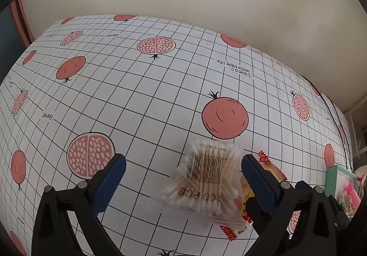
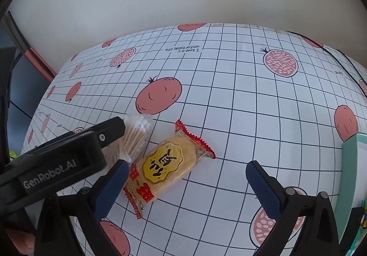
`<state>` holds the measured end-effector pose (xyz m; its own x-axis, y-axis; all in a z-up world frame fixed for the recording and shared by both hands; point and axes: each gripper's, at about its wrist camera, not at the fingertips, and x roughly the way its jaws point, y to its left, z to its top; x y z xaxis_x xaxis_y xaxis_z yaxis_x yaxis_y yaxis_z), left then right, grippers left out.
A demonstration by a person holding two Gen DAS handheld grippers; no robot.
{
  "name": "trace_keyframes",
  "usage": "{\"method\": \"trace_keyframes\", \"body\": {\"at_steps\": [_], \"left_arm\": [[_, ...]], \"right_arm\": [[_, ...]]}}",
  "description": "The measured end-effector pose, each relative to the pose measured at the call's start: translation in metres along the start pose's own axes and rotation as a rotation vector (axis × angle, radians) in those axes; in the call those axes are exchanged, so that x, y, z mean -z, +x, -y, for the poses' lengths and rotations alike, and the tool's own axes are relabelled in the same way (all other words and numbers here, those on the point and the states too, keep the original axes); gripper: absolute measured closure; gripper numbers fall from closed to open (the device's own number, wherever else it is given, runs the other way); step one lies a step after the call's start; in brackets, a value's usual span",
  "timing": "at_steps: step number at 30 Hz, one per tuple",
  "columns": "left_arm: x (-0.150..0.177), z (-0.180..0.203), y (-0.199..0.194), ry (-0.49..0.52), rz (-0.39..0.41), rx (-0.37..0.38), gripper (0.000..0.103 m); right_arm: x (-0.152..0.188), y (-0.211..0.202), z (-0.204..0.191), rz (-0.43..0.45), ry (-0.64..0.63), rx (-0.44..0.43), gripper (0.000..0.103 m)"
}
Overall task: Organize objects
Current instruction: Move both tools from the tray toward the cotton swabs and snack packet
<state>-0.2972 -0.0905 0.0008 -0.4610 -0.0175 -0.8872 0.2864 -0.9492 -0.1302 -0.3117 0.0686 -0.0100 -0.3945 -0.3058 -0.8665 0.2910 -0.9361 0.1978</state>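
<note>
Left hand-held gripper (image 1: 183,178) spread wide, straddling the cotton swab bag (image 1: 205,181) on the tabletop (image 1: 137,95); swabs run toward the far wall. Right hand-held gripper (image 2: 187,183) released, over the snack packet (image 2: 167,164), which lies diagonally, partly under the bag.

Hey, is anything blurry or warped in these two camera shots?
Left wrist view: the clear bag of cotton swabs looks soft and smeared, and the grid-patterned pomegranate tablecloth bulges from fisheye distortion. Right wrist view: the yellow-and-red snack packet is sharp, same bulge.
</note>
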Motion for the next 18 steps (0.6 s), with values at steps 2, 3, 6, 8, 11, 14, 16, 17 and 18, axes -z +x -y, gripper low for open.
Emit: {"method": "trace_keyframes", "body": {"at_steps": [2, 3, 6, 8, 11, 14, 16, 17, 18], "left_arm": [[0.002, -0.001, 0.006, 0.000, -0.012, -0.019, 0.003], [0.003, -0.002, 0.008, -0.001, -0.016, -0.034, 0.003], [0.004, -0.007, 0.012, -0.014, -0.020, -0.055, 0.003], [0.005, -0.011, 0.014, -0.026, -0.023, -0.067, 0.003], [0.005, -0.018, 0.015, -0.046, -0.022, -0.080, 0.003], [0.005, -0.027, 0.013, -0.069, -0.019, -0.097, 0.003], [0.005, -0.032, 0.013, -0.083, -0.019, -0.101, 0.003], [0.005, -0.033, 0.013, -0.089, -0.020, -0.100, 0.003], [0.006, -0.036, 0.013, -0.100, -0.021, -0.098, 0.003]], "right_arm": [[0.000, 0.001, 0.000, -0.001, 0.001, 0.000, 0.000], [0.000, 0.001, -0.001, -0.002, 0.001, -0.001, 0.000], [0.000, 0.000, 0.000, 0.003, 0.006, -0.002, 0.000], [0.000, 0.000, 0.000, 0.003, 0.009, 0.000, 0.000], [-0.001, 0.001, 0.001, 0.006, 0.019, -0.005, 0.000], [-0.002, 0.003, -0.001, 0.007, 0.026, -0.013, 0.000], [-0.002, 0.006, -0.003, 0.004, 0.027, -0.013, 0.000], [-0.001, 0.008, -0.005, 0.004, 0.026, -0.011, 0.000], [-0.001, 0.009, -0.007, 0.004, 0.026, -0.009, 0.000]]}}
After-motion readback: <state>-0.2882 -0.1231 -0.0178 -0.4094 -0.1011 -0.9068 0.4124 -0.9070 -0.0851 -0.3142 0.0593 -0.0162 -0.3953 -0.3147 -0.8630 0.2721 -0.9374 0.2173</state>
